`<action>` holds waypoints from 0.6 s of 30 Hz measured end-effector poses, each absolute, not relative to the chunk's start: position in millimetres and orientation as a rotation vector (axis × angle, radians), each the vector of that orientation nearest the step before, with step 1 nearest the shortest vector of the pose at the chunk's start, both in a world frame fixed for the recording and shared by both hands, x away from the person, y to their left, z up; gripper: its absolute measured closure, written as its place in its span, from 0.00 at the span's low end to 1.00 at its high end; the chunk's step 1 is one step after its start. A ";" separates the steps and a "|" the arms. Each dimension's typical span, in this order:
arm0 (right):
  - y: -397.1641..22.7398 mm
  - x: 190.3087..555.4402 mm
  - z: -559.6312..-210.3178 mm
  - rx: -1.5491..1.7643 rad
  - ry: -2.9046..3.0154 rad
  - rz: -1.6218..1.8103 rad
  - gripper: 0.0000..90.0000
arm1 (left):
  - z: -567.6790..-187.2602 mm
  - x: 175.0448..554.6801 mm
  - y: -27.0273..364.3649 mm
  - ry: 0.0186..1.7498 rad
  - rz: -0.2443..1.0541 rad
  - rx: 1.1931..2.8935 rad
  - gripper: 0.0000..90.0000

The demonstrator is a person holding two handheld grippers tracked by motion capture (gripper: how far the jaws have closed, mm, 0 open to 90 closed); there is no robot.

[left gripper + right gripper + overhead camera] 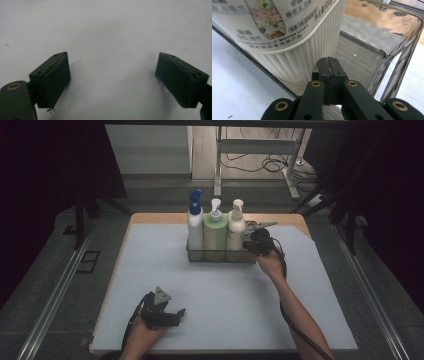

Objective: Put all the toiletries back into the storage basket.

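A clear basket (220, 256) stands near the far middle of the table, holding three pump bottles in a row: a blue-capped bottle (195, 227), a green bottle (215, 232) and a cream bottle (236, 229). The right gripper (248, 241), jaws pressed together with nothing visible between them, sits at the basket's right end beside the cream bottle, while the left gripper (172, 315) rests spread wide near the front edge. They lie on a pale white mat (220, 300) over a wooden tabletop (150, 218); beyond it are a grey floor (50, 270), a white desk frame (260, 150), loose cables (265, 165) and dark curtains (50, 160).

We look down and forward over the pale grey worktop (225, 290) from above; each claw camera sits close, the right one sharing the clear rectangular plastic basket (397, 52).
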State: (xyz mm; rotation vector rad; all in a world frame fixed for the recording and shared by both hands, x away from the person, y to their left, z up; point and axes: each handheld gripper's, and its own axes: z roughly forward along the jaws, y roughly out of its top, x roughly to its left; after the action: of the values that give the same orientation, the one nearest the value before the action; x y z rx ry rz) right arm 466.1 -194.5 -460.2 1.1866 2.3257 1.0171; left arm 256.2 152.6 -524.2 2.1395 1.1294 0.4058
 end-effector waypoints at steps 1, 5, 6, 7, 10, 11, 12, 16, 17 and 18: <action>-194.2 465.8 -460.0 1.183 2.326 1.018 1.00 | -524.2 256.2 152.6 1.129 0.406 2.139 0.14; -194.0 464.9 -459.5 1.177 2.325 1.017 1.00 | -524.3 256.3 152.5 1.129 0.406 2.138 0.14; -193.7 464.6 -459.5 1.180 2.325 1.018 1.00 | -524.3 256.3 152.5 1.128 0.406 2.139 0.14; -193.4 464.3 -459.4 1.181 2.325 1.015 1.00 | -524.3 256.3 152.5 1.129 0.406 2.139 0.14; -193.2 463.9 -459.2 1.182 2.325 1.014 1.00 | -524.3 256.3 152.5 1.129 0.405 2.139 0.14; -193.2 463.6 -459.3 1.181 2.326 1.016 1.00 | -524.3 256.3 152.5 1.130 0.405 2.138 0.14; -193.2 463.6 -459.3 1.181 2.326 1.016 1.00 | -524.3 256.3 152.5 1.130 0.405 2.138 0.14; -193.3 463.4 -459.4 1.185 2.324 1.019 1.00 | -524.3 256.3 152.5 1.129 0.405 2.139 0.14; -193.5 463.5 -459.6 1.186 2.324 1.021 1.00 | -524.3 256.3 152.5 1.128 0.405 2.139 0.14; -193.5 463.5 -459.6 1.186 2.324 1.021 1.00 | -524.3 256.3 152.5 1.128 0.405 2.139 0.14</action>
State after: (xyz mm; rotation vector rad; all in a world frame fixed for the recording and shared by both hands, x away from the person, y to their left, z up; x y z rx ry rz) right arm 463.5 -193.5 -459.6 1.1855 2.3237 1.0212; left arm 256.3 152.5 -524.3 2.1387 1.1285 0.4053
